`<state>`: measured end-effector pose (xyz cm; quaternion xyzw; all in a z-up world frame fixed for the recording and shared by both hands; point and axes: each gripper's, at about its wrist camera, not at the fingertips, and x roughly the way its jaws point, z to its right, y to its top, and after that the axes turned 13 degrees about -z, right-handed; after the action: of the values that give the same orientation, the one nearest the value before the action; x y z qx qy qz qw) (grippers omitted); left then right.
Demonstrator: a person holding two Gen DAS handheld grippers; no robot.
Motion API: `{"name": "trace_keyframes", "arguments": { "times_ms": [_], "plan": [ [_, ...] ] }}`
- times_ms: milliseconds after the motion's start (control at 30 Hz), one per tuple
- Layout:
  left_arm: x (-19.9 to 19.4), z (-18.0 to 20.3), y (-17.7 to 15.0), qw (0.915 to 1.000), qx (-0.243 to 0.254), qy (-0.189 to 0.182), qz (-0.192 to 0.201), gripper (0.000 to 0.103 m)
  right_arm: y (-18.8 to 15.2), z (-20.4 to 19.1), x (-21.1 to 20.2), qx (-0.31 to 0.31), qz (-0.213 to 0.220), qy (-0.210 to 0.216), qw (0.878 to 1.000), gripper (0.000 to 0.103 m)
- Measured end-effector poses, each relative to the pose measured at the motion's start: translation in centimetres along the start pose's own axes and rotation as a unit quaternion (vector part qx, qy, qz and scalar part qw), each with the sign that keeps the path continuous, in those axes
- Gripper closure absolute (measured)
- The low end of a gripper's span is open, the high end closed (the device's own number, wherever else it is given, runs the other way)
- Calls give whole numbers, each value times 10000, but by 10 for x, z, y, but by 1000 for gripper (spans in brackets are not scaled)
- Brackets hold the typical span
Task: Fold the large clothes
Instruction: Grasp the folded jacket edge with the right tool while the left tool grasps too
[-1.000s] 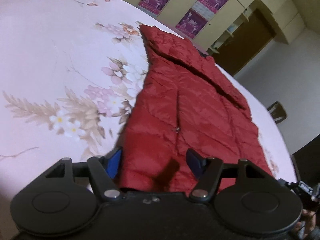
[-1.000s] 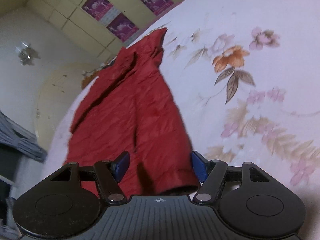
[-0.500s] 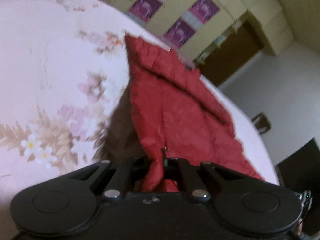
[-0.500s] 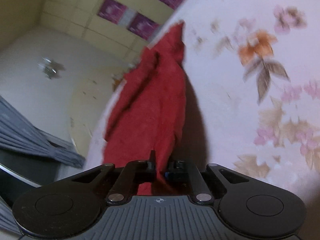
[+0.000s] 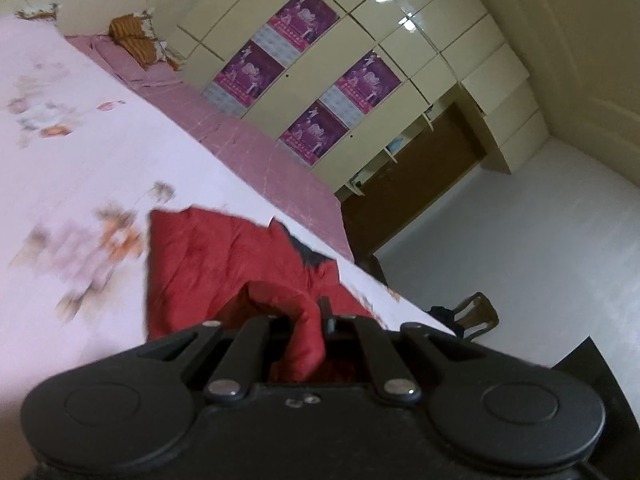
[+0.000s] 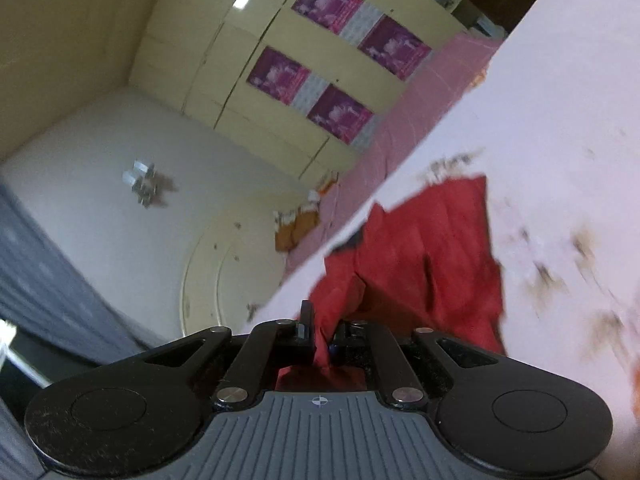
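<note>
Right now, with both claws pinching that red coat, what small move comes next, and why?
Probably carry the pinched hem forward over the red coat: left gripper and right gripper are both shut on it, while its far part lies on the bed.

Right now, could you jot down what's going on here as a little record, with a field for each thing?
Setting: a bedroom, seen from both wrist views
Surface: bed with a floral sheet
Garment: red padded jacket, partly lifted off the sheet
Left claw: shut on a bunched fold of the jacket
Right claw: shut on another fold of the jacket
Jacket's far end: lies on the bed
Background: cream wardrobe with purple posters
Also visible: a wooden chair on the floor beside the bed
Picture quality: sheet pattern blurred
</note>
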<state>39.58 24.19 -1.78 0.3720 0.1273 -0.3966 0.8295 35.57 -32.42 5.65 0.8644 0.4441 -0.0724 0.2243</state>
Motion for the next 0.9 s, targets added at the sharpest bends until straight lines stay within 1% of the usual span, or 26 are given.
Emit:
{"name": "trace_keyframes", "arguments": {
  "times_ms": [100, 200, 333, 400, 433, 467, 500, 533, 567, 600, 633, 667, 700, 733, 767, 800, 833, 900],
  "plan": [
    [37, -5, 43, 9998, -58, 117, -127, 99, 43, 12, 37, 301, 62, 6, 9995, 98],
    [81, -21, 81, 9984, -326, 254, -374, 99, 83, 34, 75, 638, 45, -68, 9979, 98],
    [130, -44, 115, 9960, -408, 437, -663, 99, 124, 68, 120, 897, -43, -306, 9955, 98],
    [147, -55, 125, 9949, -397, 469, -794, 98, 139, 85, 140, 1012, -106, -431, 9939, 98],
    [158, -60, 129, 9948, -356, 454, -843, 97, 142, 93, 146, 1071, -124, -468, 9931, 98],
    [165, -64, 133, 9946, -349, 467, -853, 90, 148, 102, 155, 1113, -130, -498, 9925, 97],
    [172, -70, 137, 9943, -418, 449, -875, 79, 150, 108, 160, 1129, -69, -529, 9922, 97],
    [179, -76, 139, 9938, -534, 401, -886, 71, 154, 115, 166, 1154, -12, -589, 9916, 87],
    [184, -82, 141, 9938, -635, 343, -841, 50, 156, 118, 168, 1168, 65, -671, 9909, 68],
    [186, -83, 144, 9943, -673, 355, -746, 30, 159, 120, 169, 1120, 234, -804, 9902, 17],
    [187, -84, 146, 9950, -666, 423, -605, 19, 160, 118, 168, 920, 462, -928, 9903, 9],
    [187, -85, 148, 9954, -649, 507, -485, 5, 164, 119, 170, 785, 483, -958, 9911, 9],
    [186, -86, 149, 9957, -640, 536, -396, 6, 165, 120, 171, 784, 446, -968, 9912, 9],
    [187, -89, 151, 9960, -623, 510, -393, 6, 167, 121, 173, 688, 395, -1062, 9912, 9],
    [188, -91, 153, 9959, -564, 534, -460, 9, 168, 119, 175, 469, 351, -1257, 9903, 9],
    [192, -92, 156, 9948, -433, 709, -594, 15, 169, 119, 179, 273, 273, -1423, 9891, 10],
    [197, -93, 157, 9927, -221, 914, -761, 17, 170, 119, 183, 129, 153, -1567, 9874, 15],
    [209, -94, 159, 9876, 81, 1112, -1101, 21, 170, 118, 195, -203, -86, -1955, 9805, 20]
  ]
}}
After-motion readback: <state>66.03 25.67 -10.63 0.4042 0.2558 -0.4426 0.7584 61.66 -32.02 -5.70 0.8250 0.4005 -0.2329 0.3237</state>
